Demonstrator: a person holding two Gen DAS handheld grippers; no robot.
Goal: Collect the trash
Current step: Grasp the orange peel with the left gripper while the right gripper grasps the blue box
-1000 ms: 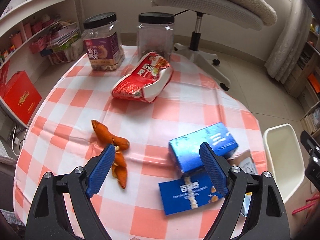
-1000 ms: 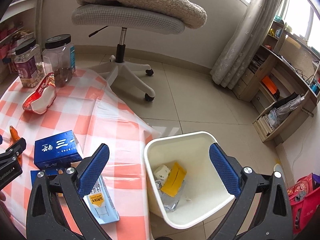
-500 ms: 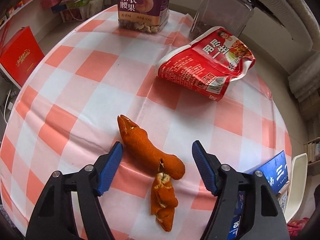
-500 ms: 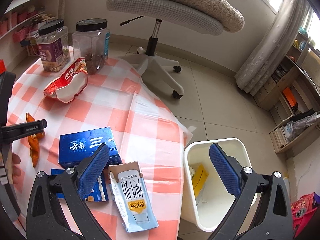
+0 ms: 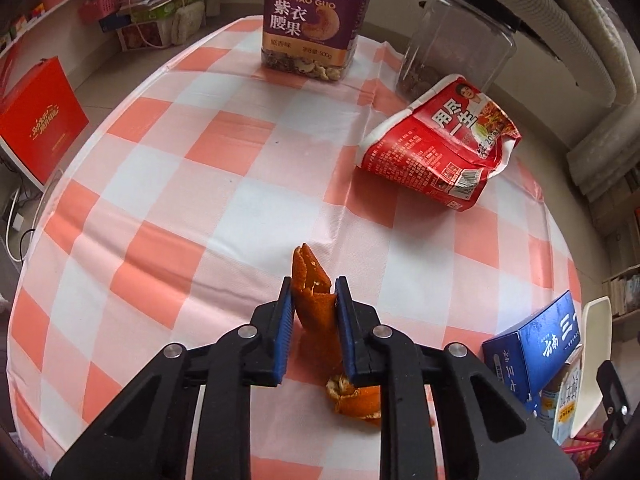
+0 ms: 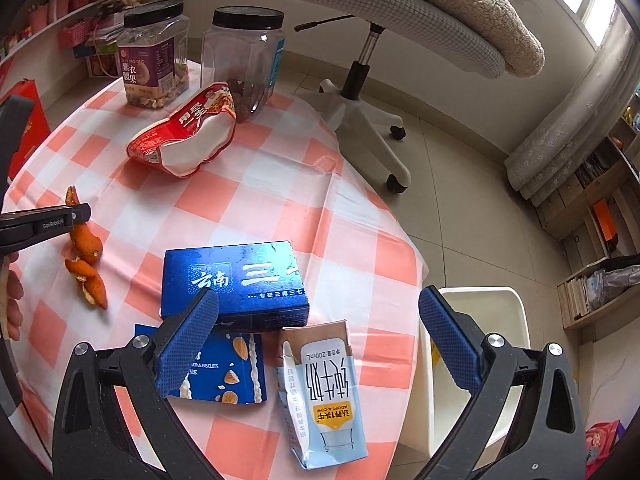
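My left gripper [image 5: 314,294] is shut on a strip of orange peel [image 5: 310,280] on the checked tablecloth; the peel's lower part [image 5: 354,398] curls on the cloth behind the fingers. In the right wrist view the same peel [image 6: 86,258] lies at the left under the left gripper. My right gripper [image 6: 318,318] is open and empty above a blue box [image 6: 234,282], a blue biscuit wrapper [image 6: 222,374] and a flattened milk carton [image 6: 324,392]. A red snack bag [image 6: 186,134] lies farther back. A white bin [image 6: 476,364] stands beside the table at the right.
Two clear jars with black lids [image 6: 154,54] [image 6: 244,60] stand at the table's far edge. An office chair [image 6: 384,40] stands behind the table. Shelves [image 5: 100,12] and a red box [image 5: 38,120] are at the left on the floor side.
My left gripper has moved down onto the orange peel and closed on it. My right gripper has swung from over the bin to over the table's packaging, still open.
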